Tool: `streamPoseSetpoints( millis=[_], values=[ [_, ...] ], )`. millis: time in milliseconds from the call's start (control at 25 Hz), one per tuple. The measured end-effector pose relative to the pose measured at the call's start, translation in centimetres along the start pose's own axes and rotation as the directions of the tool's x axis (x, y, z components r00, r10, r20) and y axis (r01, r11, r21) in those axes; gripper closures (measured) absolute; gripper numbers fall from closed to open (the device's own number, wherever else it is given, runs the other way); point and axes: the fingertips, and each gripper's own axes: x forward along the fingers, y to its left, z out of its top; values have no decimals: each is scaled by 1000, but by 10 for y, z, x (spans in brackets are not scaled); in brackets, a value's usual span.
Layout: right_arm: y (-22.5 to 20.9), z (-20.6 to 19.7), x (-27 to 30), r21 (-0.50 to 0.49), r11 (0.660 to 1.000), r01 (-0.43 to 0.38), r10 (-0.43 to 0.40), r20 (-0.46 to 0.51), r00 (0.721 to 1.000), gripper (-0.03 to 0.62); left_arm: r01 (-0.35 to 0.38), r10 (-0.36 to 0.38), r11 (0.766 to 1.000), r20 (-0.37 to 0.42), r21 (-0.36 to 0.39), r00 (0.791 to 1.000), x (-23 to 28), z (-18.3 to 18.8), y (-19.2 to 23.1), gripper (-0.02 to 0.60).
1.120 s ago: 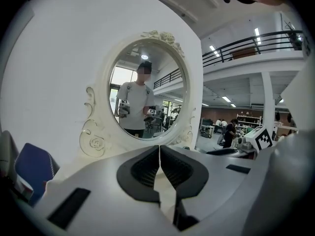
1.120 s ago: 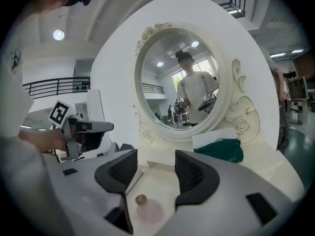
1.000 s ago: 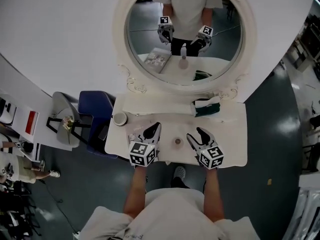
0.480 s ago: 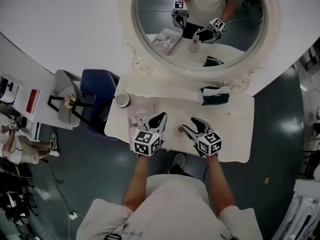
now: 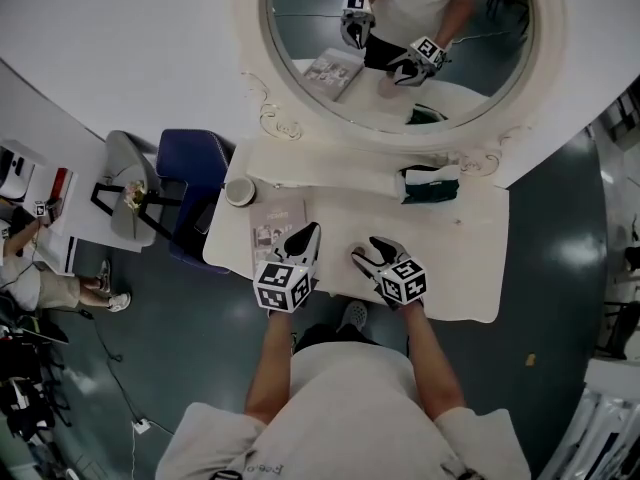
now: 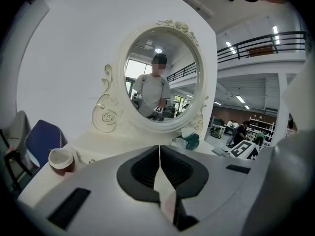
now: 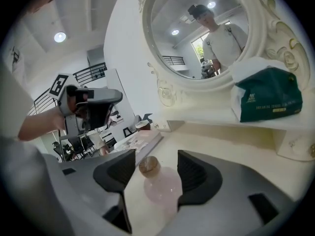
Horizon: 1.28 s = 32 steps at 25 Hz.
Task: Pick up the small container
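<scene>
The small container (image 7: 158, 185) is a round pink bottle with a cork stopper, standing upright on the cream vanity table (image 7: 231, 141). My right gripper (image 7: 156, 157) has a jaw on each side of it. Those jaws are opening, and a gap shows between each pad and the bottle. In the head view the right gripper (image 5: 366, 254) covers the bottle. My left gripper (image 5: 300, 240) hovers to its left over a booklet (image 5: 277, 226). In its own view the left gripper (image 6: 159, 149) is shut, with nothing between its tips.
A green tissue pack (image 5: 430, 183) lies on the shelf under the oval mirror (image 5: 400, 28). A small cup (image 5: 238, 191) stands at the table's far left corner. A blue chair (image 5: 190, 168) stands left of the table.
My right gripper has moved left, and the bottle that stood in the gap between the two grippers is now between its jaws. The left gripper moved a little to the left.
</scene>
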Motion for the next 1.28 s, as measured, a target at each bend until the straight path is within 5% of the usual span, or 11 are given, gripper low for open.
streamPoseSetpoints(
  millis=[360, 480, 760, 1280],
  values=[
    [5, -31, 19, -81, 996, 26, -34, -93, 995, 324, -15, 17, 999, 46, -38, 999, -13, -2, 8, 552],
    [1, -33, 22, -159, 983, 89, -103, -82, 991, 370, -4, 6, 999, 42, -38, 999, -14, -8, 2, 551],
    [-1, -33, 21, -133, 979, 155, -162, -39, 986, 370, -7, 7, 1000, 35, -8, 999, -17, -8, 0, 552],
    [10, -26, 24, -267, 952, 147, -172, -74, 982, 433, -22, 21, 1000, 30, 20, 999, -20, -3, 4, 552]
  ],
)
